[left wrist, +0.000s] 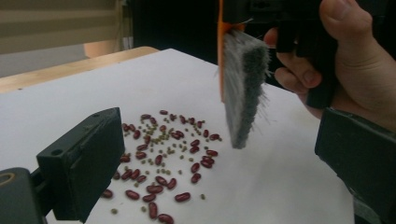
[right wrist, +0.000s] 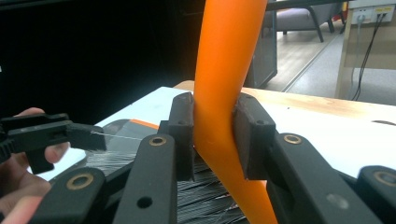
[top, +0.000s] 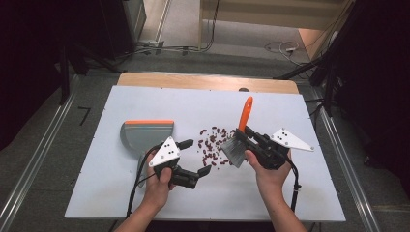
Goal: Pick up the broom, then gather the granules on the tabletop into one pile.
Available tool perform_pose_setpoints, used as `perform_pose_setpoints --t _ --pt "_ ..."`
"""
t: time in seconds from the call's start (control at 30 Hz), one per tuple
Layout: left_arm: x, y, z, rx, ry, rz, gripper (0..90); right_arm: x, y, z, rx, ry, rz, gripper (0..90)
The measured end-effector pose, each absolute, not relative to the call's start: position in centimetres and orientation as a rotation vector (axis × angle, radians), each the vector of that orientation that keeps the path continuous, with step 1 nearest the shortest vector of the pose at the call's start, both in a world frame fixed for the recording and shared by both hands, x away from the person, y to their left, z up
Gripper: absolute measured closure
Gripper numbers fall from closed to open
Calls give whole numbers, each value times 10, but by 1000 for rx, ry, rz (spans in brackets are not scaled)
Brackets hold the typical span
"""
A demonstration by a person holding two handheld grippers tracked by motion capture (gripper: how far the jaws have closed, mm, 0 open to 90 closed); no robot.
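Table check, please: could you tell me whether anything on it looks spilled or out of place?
Yes: red beans mixed with small green ones lie scattered loose on the white table, between the grey dustpan and the brush. None are in the dustpan.

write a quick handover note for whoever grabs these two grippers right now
Right gripper: shut on the orange brush handle, bristles just right of the beans.
Left gripper: open, empty, left of the beans.
Beans: scattered mid-table, red and small green ones.
Dustpan: lying behind the left gripper, unheld.
Done: brush picked up.
Left: probably grab the dustpan and sweep the beans in.
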State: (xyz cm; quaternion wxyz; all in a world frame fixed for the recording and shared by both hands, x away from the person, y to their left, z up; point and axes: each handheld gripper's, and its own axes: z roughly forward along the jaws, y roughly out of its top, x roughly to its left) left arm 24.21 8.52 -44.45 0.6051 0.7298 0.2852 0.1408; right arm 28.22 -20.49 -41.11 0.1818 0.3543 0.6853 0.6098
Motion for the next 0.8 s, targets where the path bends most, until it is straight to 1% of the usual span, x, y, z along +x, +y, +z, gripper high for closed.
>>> perform_pose_setpoints --t 0.2,0.37,0.4,0.47,0.5,0.53,0.63,0.73,0.8 --pt "242 73 -446 1684 662 285 15 280 -198 -412 987 1940 1733 692" --pt "238 62 -449 1709 672 282 16 280 -191 -414 974 1954 1730 692" --pt "238 61 -449 1717 674 279 30 279 -188 -415 967 1957 1729 691" --pt "237 57 -450 1718 706 286 80 278 -186 -415 968 1960 1730 692" --pt "238 55 -450 1715 716 280 80 277 -185 -415 963 1961 1733 691" --pt "238 50 -451 1724 741 275 124 277 -183 -416 960 1962 1737 691" --pt "237 45 -453 1735 758 283 190 276 -179 -417 962 1966 1739 692" --pt "239 44 -456 1743 799 285 290 274 -176 -417 948 1972 1739 691" --pt "239 44 -456 1746 800 295 381 272 -174 -417 947 1968 1738 691"
